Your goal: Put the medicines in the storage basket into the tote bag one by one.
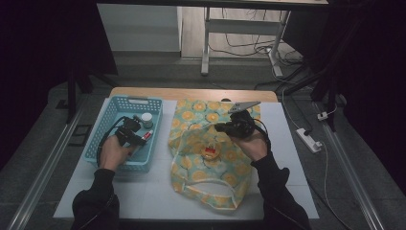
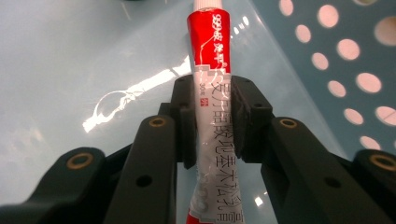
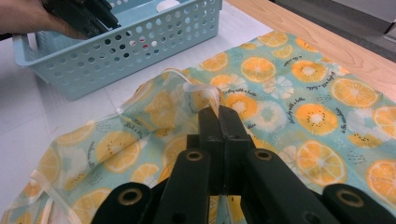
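While the tube is being picked: lift it straight up and slowly, I'd say, so it slips neither sideways nor out of the pinch.
Left gripper (image 1: 139, 135): down inside the basket, its jaws narrowed onto the red-and-white tube (image 2: 211, 93); in the left gripper view both pads press the tube's flat sides about midway along it.
Grip advice: the tube looks soft and flattened, so a firm, steady pinch seems enough; squeezing harder could push its contents toward the cap.
Right gripper (image 1: 225, 127): jaws fully together on the edge of the orange-print bag (image 3: 299, 121), a fold of cloth and its pale trim caught at the tips.
Holding advice: keep that edge raised and taut, I think, so the bag's mouth stays open for whatever comes over from the basket.
Tube's place: lying on the basket floor near the right-hand wall, cap end pointing away from the hand.
Blue basket (image 1: 109, 116): perforated plastic, on the white mat at the left; besides the tube it holds a small white-lidded jar (image 1: 147, 119) toward the far end.
Bag contents: a small red-and-yellow item (image 1: 209, 153) shows in its opening; what it is I cannot tell.
Risk: the trailing cable could catch the basket rim during the lift.
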`<state>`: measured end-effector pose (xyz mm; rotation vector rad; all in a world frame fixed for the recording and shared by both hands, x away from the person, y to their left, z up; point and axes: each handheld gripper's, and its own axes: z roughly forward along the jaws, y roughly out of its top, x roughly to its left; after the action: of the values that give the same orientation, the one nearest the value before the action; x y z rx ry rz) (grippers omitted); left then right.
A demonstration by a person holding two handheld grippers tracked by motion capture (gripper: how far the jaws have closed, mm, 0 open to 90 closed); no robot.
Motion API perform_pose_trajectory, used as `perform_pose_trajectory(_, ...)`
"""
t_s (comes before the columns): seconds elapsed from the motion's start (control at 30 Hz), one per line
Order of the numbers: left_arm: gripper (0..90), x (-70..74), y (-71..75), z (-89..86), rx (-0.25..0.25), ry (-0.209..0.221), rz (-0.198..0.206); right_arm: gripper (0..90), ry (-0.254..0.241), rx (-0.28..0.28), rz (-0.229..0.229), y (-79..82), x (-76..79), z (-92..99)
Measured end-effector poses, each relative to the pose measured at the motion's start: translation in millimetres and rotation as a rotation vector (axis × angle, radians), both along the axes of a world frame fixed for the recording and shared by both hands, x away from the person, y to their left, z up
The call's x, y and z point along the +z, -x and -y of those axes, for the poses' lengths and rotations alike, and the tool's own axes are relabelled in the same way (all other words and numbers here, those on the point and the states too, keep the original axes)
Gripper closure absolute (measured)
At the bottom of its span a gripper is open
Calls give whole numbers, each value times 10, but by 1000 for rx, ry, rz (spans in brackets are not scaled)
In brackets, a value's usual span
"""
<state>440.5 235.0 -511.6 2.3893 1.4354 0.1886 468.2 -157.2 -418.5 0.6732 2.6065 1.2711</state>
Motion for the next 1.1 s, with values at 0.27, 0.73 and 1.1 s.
perform_pose_trajectory(0.27, 726, 66, 29, -19, 23, 23, 57, 900, -4, -3, 1, -2, 5, 9)
perform_pose_trajectory(0.73, 726, 198, 106, -61, 29, 71, 169, 900, -12, -9, 5, -3, 24, 31)
perform_pose_trajectory(1.1, 726, 348, 178, -51, 19, 86, 259, 900, -13, -7, 6, -1, 25, 29)
